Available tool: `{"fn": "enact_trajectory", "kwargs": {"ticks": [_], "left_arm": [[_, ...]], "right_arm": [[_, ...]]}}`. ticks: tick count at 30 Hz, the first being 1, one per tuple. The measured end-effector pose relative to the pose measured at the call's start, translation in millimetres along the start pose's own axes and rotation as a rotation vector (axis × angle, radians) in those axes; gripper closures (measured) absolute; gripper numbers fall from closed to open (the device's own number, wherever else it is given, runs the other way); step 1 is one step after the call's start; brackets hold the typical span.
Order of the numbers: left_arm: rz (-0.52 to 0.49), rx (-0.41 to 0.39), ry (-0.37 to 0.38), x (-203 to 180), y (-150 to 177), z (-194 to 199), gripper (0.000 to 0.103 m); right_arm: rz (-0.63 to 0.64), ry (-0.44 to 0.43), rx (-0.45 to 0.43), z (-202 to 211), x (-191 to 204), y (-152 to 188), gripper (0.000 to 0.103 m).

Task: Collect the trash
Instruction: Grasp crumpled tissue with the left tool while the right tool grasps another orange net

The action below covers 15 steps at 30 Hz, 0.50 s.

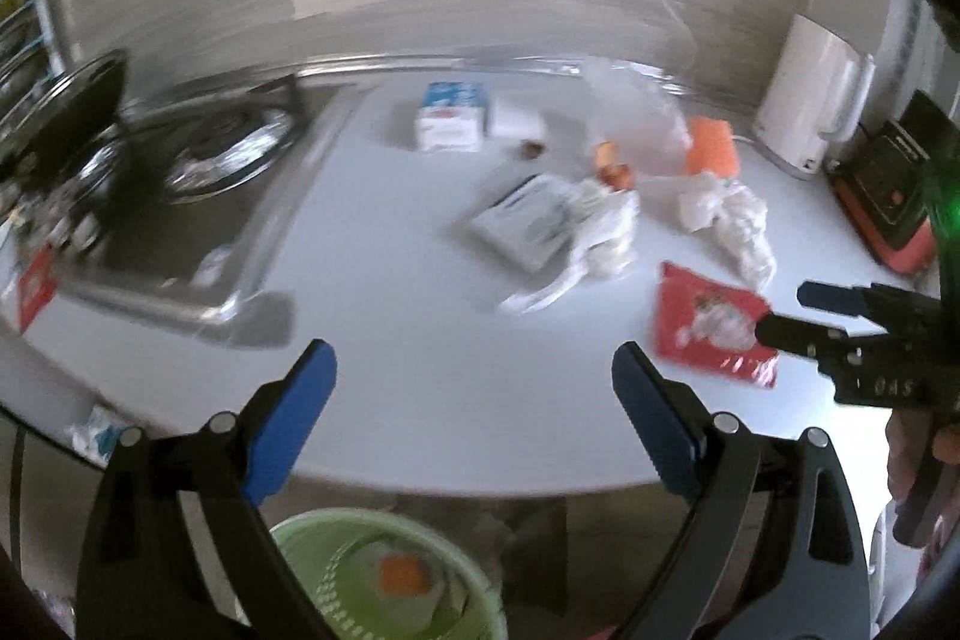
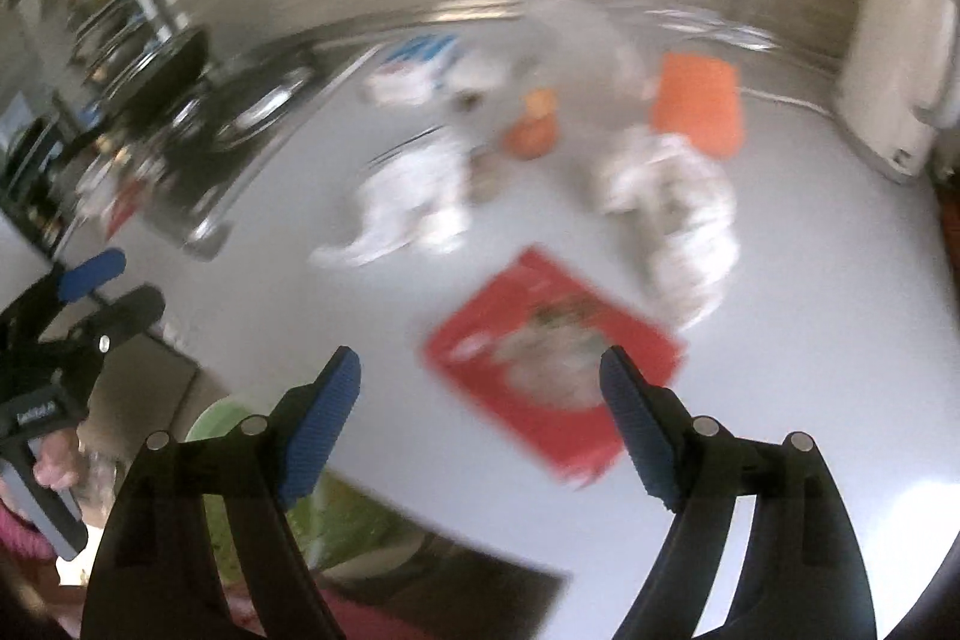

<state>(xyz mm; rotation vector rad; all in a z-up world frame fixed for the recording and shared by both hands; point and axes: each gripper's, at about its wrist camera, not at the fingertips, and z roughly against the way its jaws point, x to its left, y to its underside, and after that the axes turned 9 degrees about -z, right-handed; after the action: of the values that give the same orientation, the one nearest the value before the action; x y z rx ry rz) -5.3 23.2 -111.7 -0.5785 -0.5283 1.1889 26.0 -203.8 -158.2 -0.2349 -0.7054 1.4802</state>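
Observation:
Trash lies on the white counter: a red snack wrapper, two crumpled white tissue heaps, a grey flat packet, an orange packet, a small orange item and a blue-white carton. A green basket with trash inside stands below the counter's front edge. My left gripper is open and empty above the counter's front. My right gripper is open and empty just short of the red wrapper. Both views are blurred.
A metal stove with a dark pan is at the left. A white appliance stands at the back right, with a red-black device beside it. A wall runs behind the counter.

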Motion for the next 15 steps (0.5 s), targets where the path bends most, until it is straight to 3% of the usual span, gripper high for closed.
{"fn": "enact_trajectory", "kwargs": {"ticks": [10, 15], "left_arm": [[-0.087, 0.026, 0.078, -57.4, -58.5, -70.0, 0.014], [-0.105, 0.073, 0.075, -74.9, -73.8, -108.4, 0.015]], "right_arm": [[-0.102, 0.087, -0.135, -17.2, -77.0, -80.8, 0.021], [-0.141, 0.094, -0.139, -42.8, -102.5, -109.8, 0.021]]}}
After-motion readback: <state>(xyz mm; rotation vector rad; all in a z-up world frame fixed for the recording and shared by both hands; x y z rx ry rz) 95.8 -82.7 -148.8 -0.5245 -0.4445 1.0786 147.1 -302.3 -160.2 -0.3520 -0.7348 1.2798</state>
